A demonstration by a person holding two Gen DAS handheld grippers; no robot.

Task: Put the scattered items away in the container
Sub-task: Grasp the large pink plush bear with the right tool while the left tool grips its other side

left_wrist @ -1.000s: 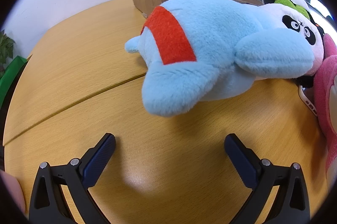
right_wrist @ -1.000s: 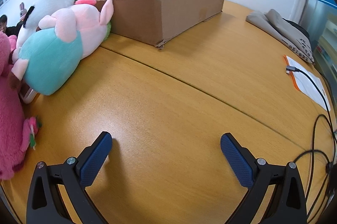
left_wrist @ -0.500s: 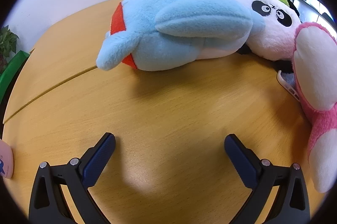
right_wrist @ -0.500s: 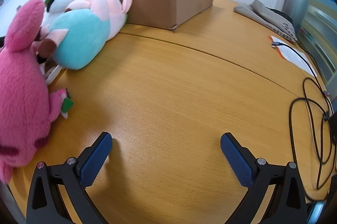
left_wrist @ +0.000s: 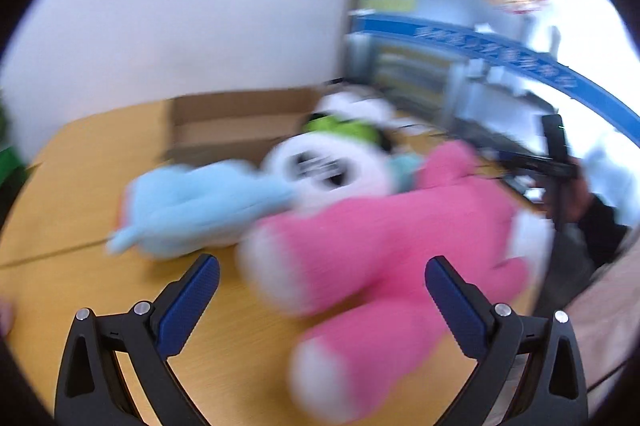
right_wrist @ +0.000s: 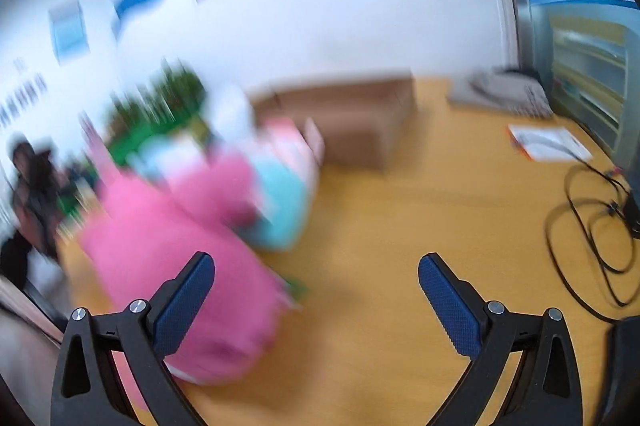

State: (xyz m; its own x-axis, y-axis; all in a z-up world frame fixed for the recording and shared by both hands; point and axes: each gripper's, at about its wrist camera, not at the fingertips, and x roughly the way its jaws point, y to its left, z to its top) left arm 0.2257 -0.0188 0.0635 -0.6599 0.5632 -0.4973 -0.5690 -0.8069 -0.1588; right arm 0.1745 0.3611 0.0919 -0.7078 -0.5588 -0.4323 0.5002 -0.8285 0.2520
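Note:
Both views are blurred by motion. A pink plush (left_wrist: pixel 384 246) lies on the wooden table right in front of my open, empty left gripper (left_wrist: pixel 322 276). Behind it lie a light blue plush (left_wrist: pixel 192 210) and a panda plush (left_wrist: pixel 324 166). The cardboard box (left_wrist: pixel 236 130) stands at the back. In the right wrist view the pink plush (right_wrist: pixel 168 258) sits at the left, partly behind my left finger. A teal and pink plush (right_wrist: pixel 284 194) lies behind it, near the box (right_wrist: pixel 356 118). My right gripper (right_wrist: pixel 316 282) is open and empty over the table.
A black cable (right_wrist: pixel 592 218) loops on the table at the right, with papers (right_wrist: pixel 548 142) beyond it. A grey bundle (right_wrist: pixel 504 94) lies at the back right. A person (right_wrist: pixel 32 194) is at the far left, and a green plant (right_wrist: pixel 160 114) stands behind the plushes.
Both grippers have lifted and tilted up, so the room walls now show. The pink plush has come to the centre of the left view. Both grippers stay open.

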